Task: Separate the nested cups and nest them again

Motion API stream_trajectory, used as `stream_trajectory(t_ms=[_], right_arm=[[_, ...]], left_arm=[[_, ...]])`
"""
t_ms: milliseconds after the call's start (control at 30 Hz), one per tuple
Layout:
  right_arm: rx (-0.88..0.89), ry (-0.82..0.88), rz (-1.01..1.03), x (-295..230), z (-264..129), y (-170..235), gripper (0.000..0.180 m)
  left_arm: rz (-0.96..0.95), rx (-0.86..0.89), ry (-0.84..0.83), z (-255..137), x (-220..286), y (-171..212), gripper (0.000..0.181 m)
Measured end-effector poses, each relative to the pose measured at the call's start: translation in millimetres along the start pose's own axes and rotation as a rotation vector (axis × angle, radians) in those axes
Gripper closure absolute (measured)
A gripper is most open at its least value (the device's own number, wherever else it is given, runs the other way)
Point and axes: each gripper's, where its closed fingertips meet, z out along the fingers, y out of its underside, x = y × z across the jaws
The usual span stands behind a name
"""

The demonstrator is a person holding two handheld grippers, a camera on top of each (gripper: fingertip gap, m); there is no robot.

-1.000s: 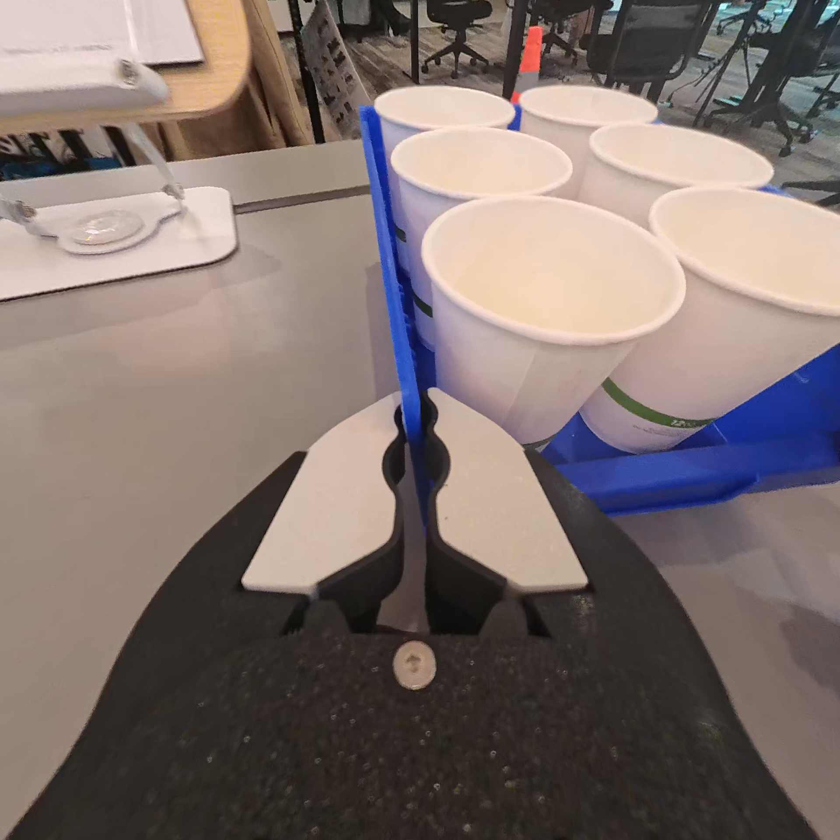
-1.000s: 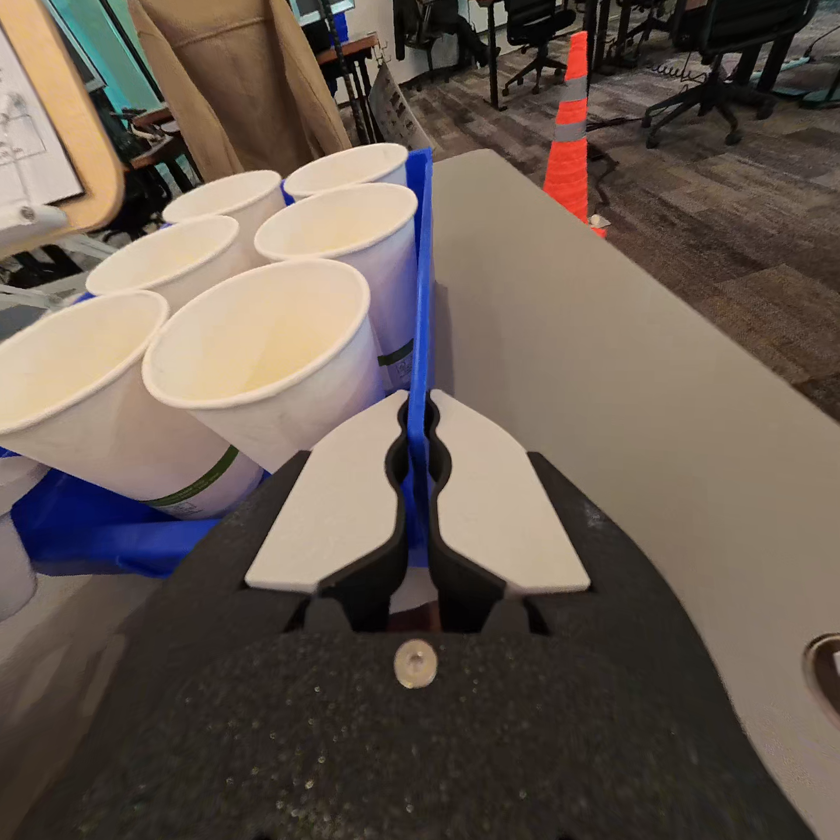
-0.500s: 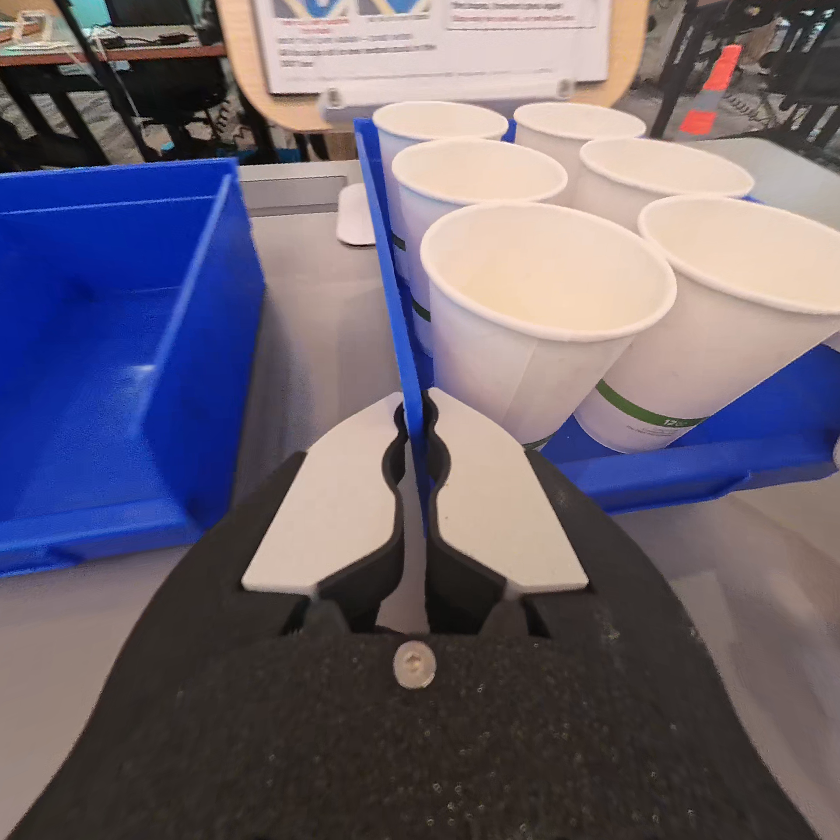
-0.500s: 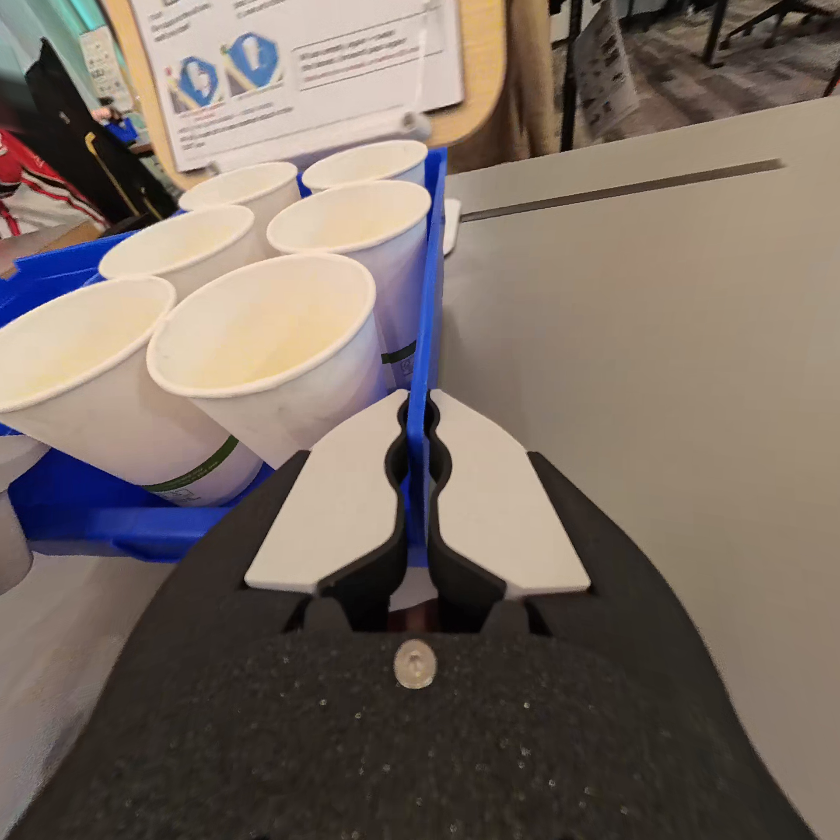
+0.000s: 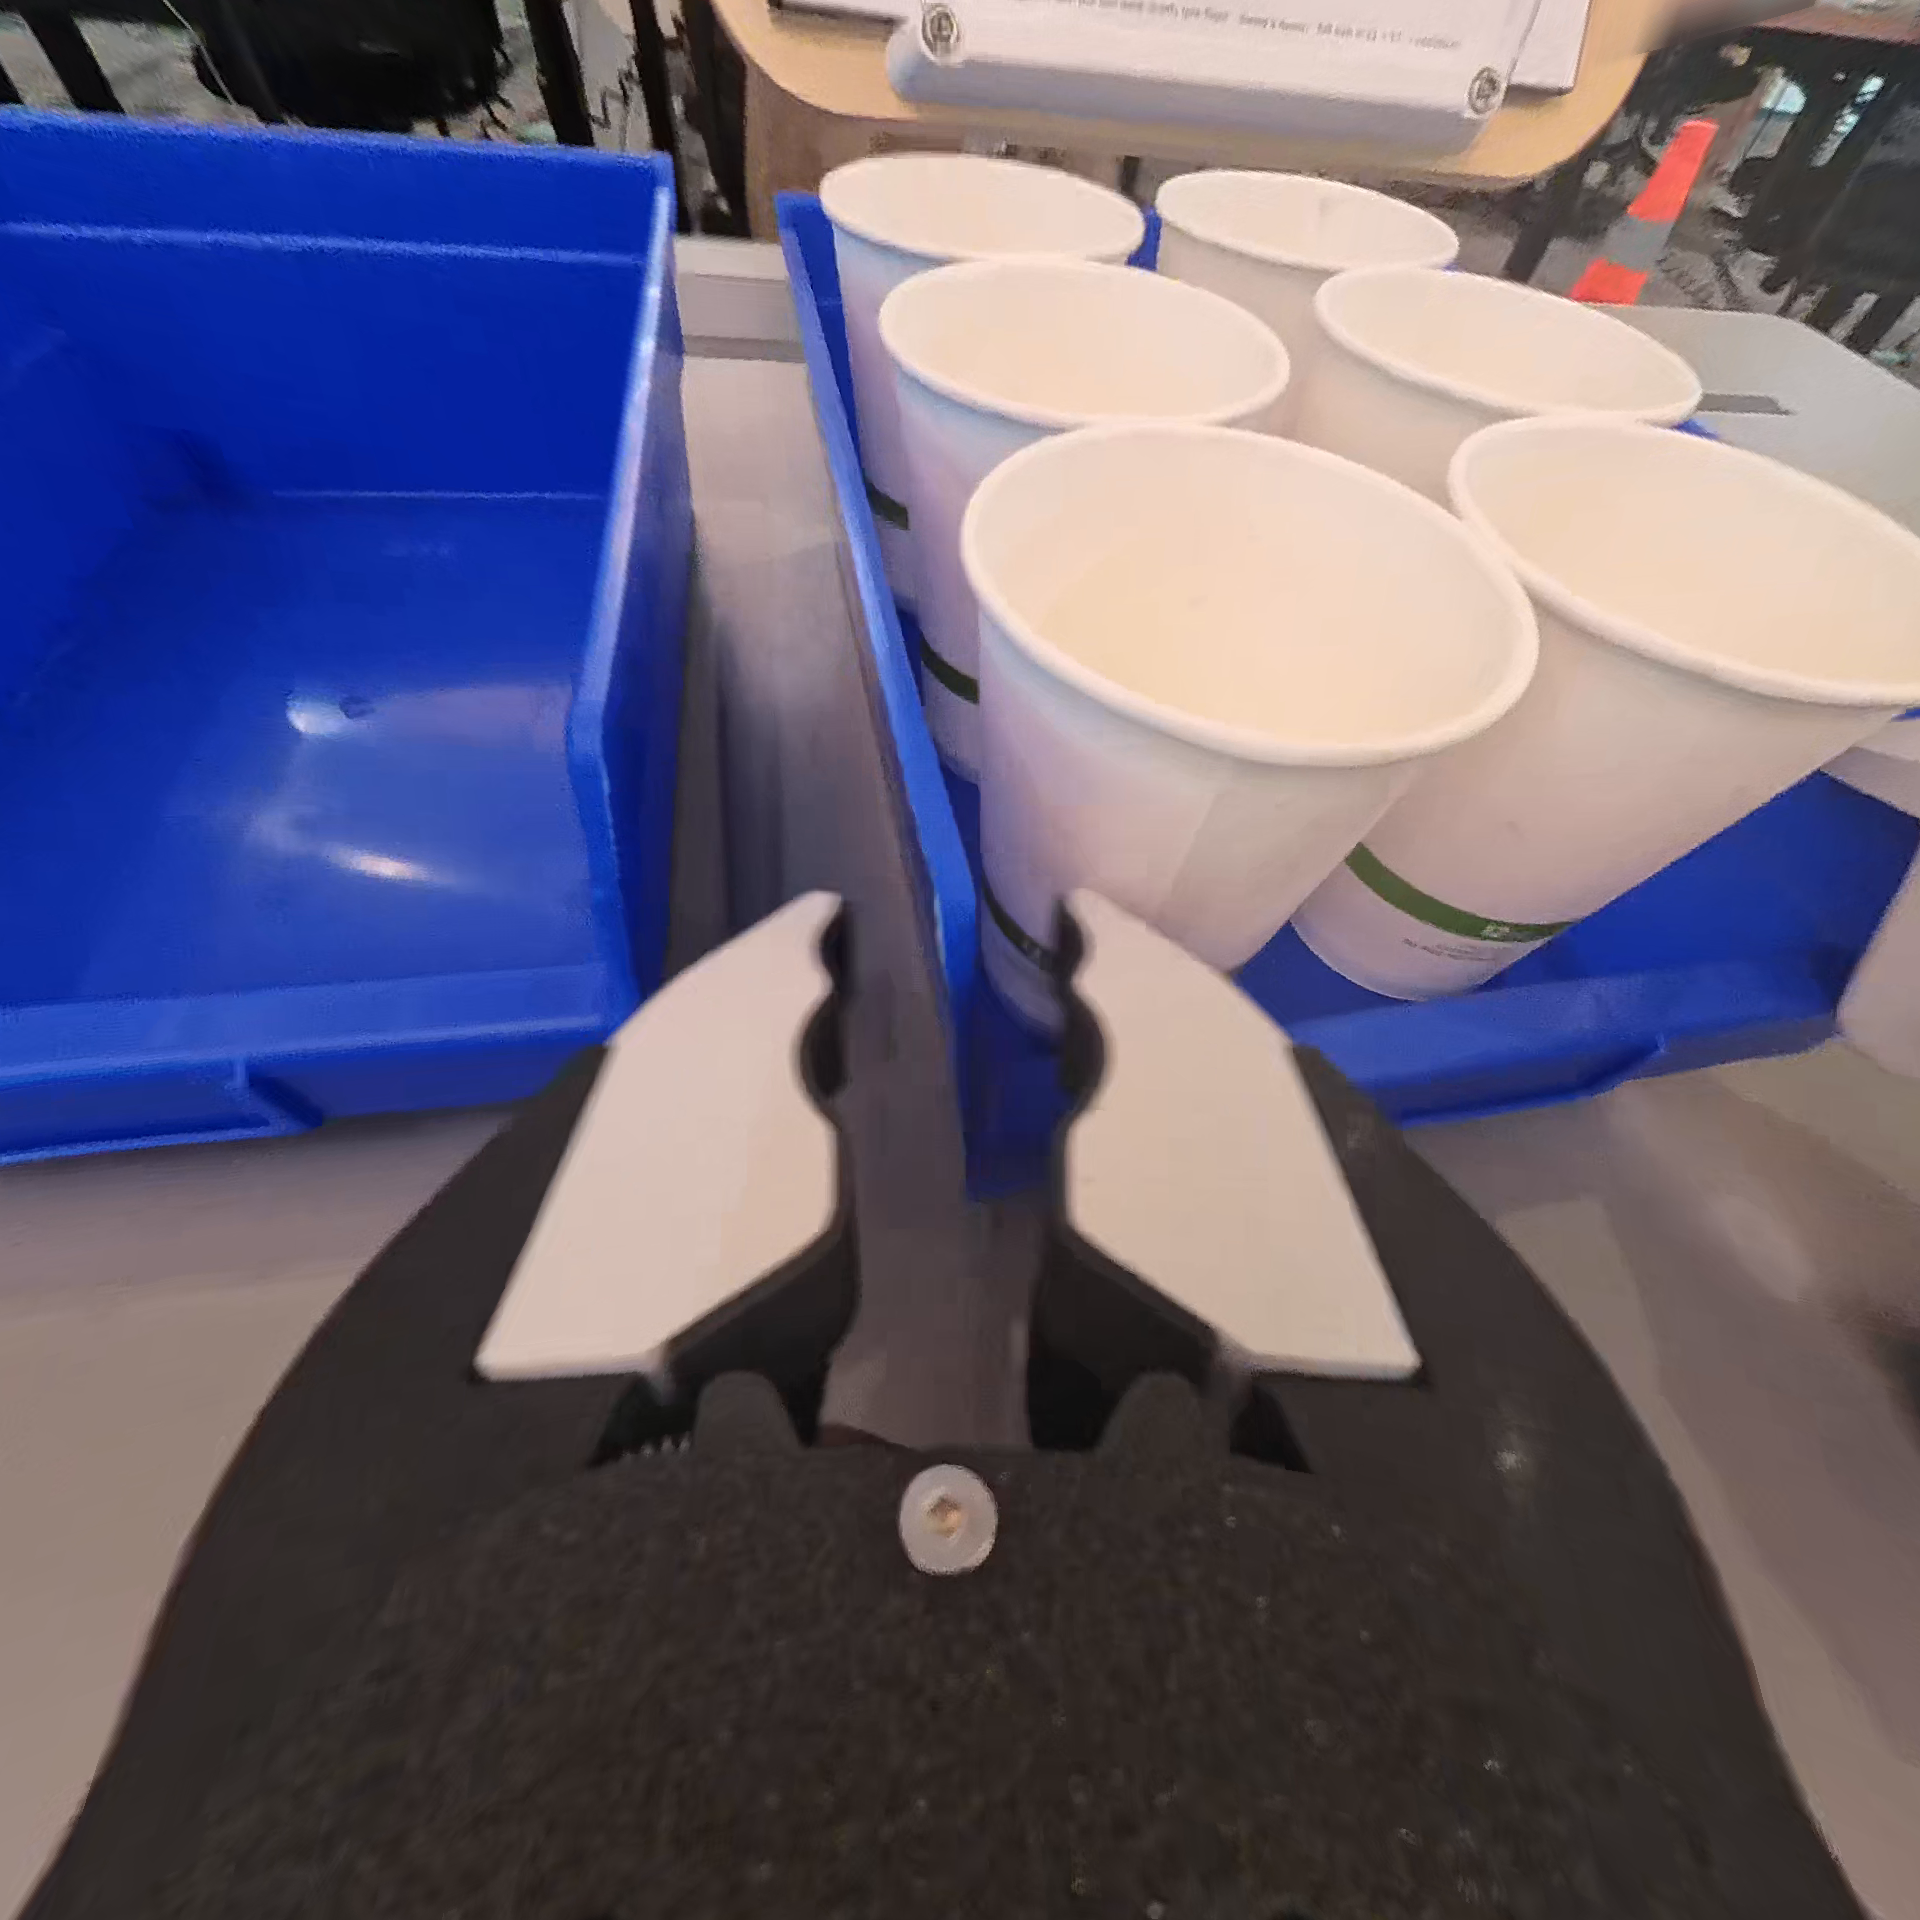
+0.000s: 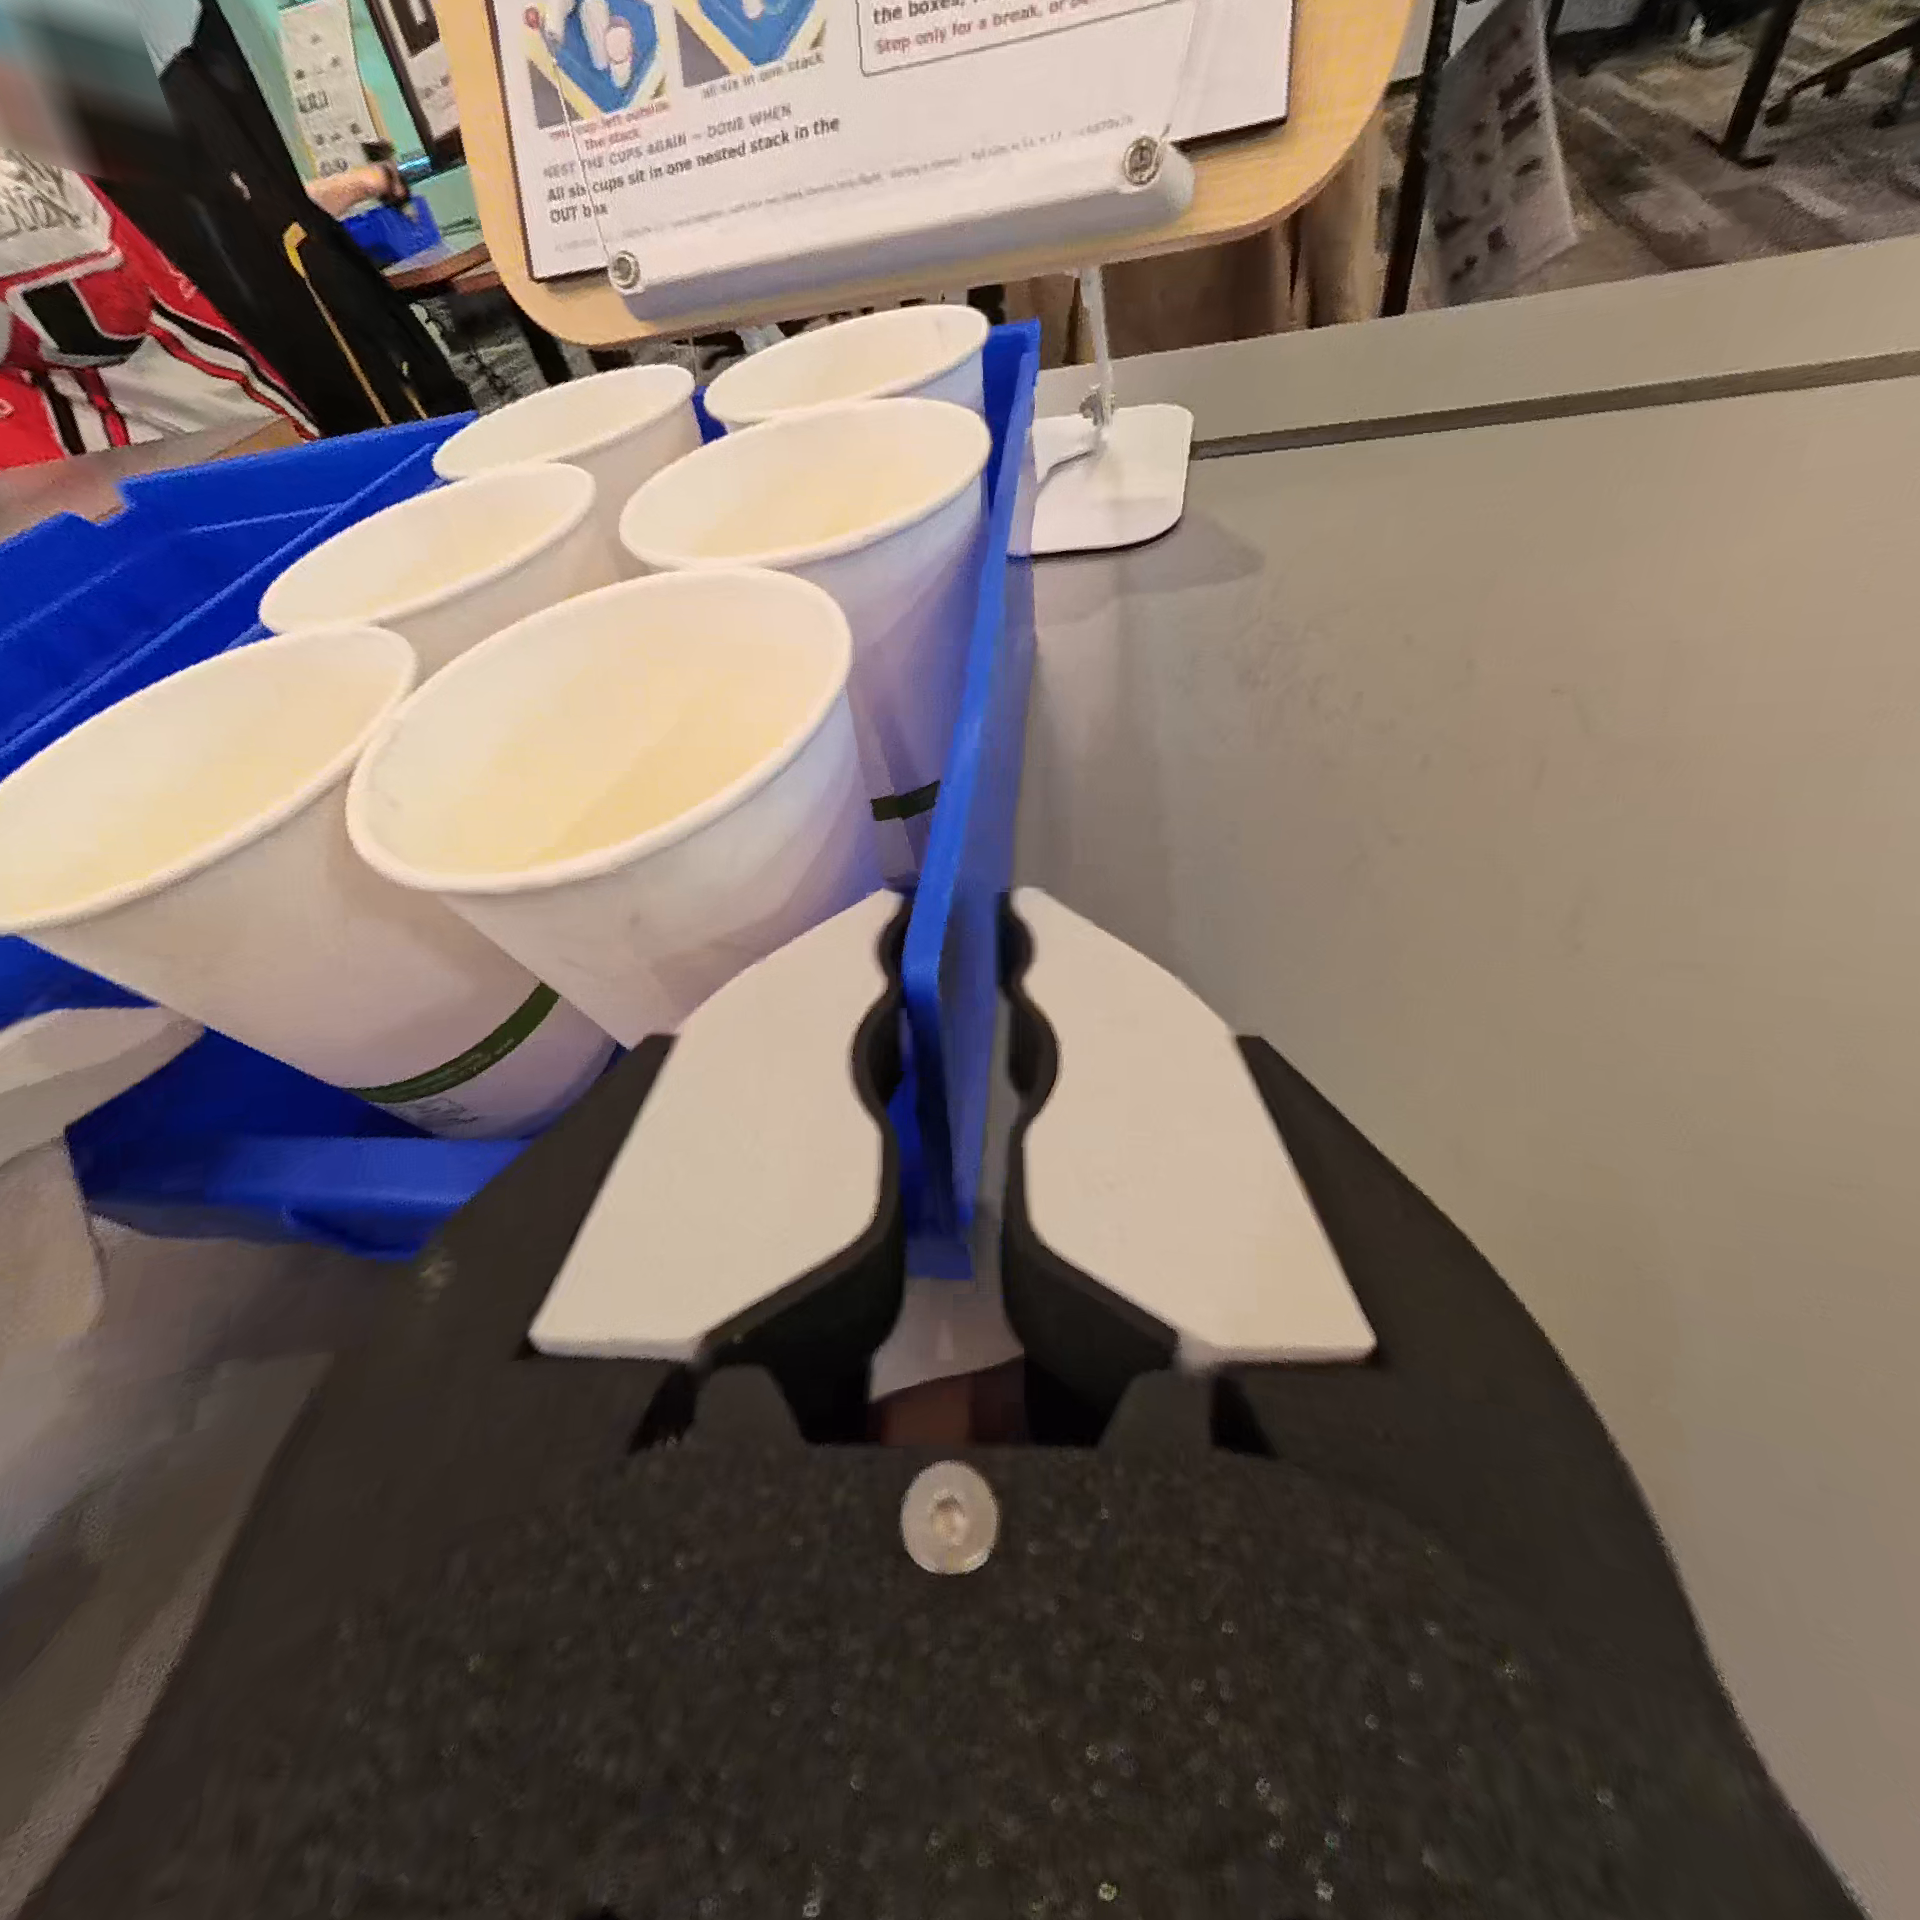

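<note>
Nearest in the left wrist view, the left gripper (image 5: 951, 940) stands parted to a moderate gap astride the left wall of the blue bin (image 5: 904, 665), the wall touching neither pad. The right gripper (image 6: 951, 914) straddles the bin's right wall (image 6: 971, 831) with a narrower gap, holding nothing that I can see clamped. Beyond the fingertips, from twelve to two o'clock in the left view, six white paper cups (image 5: 1236, 623) stand upright and separate in the bin, two abreast and three deep. They look light, thin-walled and easily crushed, so I judge the rolled rim the best hold, pinched gently. At ten o'clock sits one empty blue bin (image 5: 312, 644) on the grey table (image 5: 769, 436). Farthest, one instruction board (image 6: 883, 135) stands at twelve.
</note>
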Motion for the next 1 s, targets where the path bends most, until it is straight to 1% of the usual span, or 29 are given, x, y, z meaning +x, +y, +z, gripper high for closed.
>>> stream_trajectory(t_ms=[33, 100, 233, 300, 333, 400, 467, 533, 600, 667, 767, 867, 967, 1000], right_arm=[[-0.001, -0.013, -0.005, 1.7, -3.9, 0.0, 0.153], [0.001, -0.054, -0.045, 5.1, -19.1, 1.1, 0.143], [0.024, -0.158, -0.152, 21.6, -67.2, 10.7, 0.142], [0.067, -0.262, -0.183, 24.2, -95.1, 11.0, 0.142], [0.107, -0.273, -0.198, 30.2, -106.5, 6.7, 0.143], [0.176, -0.259, -0.200, 45.3, -123.5, -3.1, 0.150], [0.188, -0.267, -0.174, 50.9, -135.9, -15.3, 0.149], [0.244, -0.280, -0.170, 53.6, -142.3, -25.9, 0.153], [0.210, -0.239, -0.155, 64.5, -136.9, -20.6, 0.154], [0.169, -0.244, -0.101, 68.1, -131.6, -14.1, 0.156], [0.136, -0.307, -0.013, 63.8, -127.0, -8.1, 0.157], [0.109, -0.328, 0.025, 62.2, -123.1, -2.6, 0.158], [0.095, -0.339, 0.032, 59.2, -121.5, 1.5, 0.158], [0.091, -0.345, 0.032, 56.9, -121.4, 2.8, 0.158]], left_arm=[[-0.009, -0.030, 0.015, -2.9, -0.1, 4.2, 0.128], [-0.001, -0.060, 0.061, -19.1, 0.1, 13.4, 0.124], [0.024, -0.042, 0.082, -73.5, -20.6, 32.4, 0.125], [0.021, -0.022, 0.051, -96.7, -45.6, 36.8, 0.128], [0.007, -0.011, 0.029, -104.9, -61.9, 36.0, 0.128], [-0.016, 0.014, -0.041, -112.7, -103.3, 27.3, 0.128], [-0.063, 0.017, -0.110, -110.3, -148.0, 14.4, 0.124], [-0.097, 0.048, -0.191, -102.5, -192.7, -3.7, 0.125], [-0.131, 0.022, -0.214, -84.8, -223.6, -12.7, 0.123], [-0.166, 0.010, -0.191, -64.7, -239.7, -21.0, 0.123], [-0.171, 0.008, -0.164, -40.0, -249.1, -33.1, 0.124], [-0.149, -0.059, -0.190, -19.0, -257.2, -29.7, 0.126], [-0.114, -0.125, -0.217, -4.9, -261.2, -19.6, 0.141], [-0.118, -0.125, -0.198, -4.0, -258.4, -18.8, 0.160]])
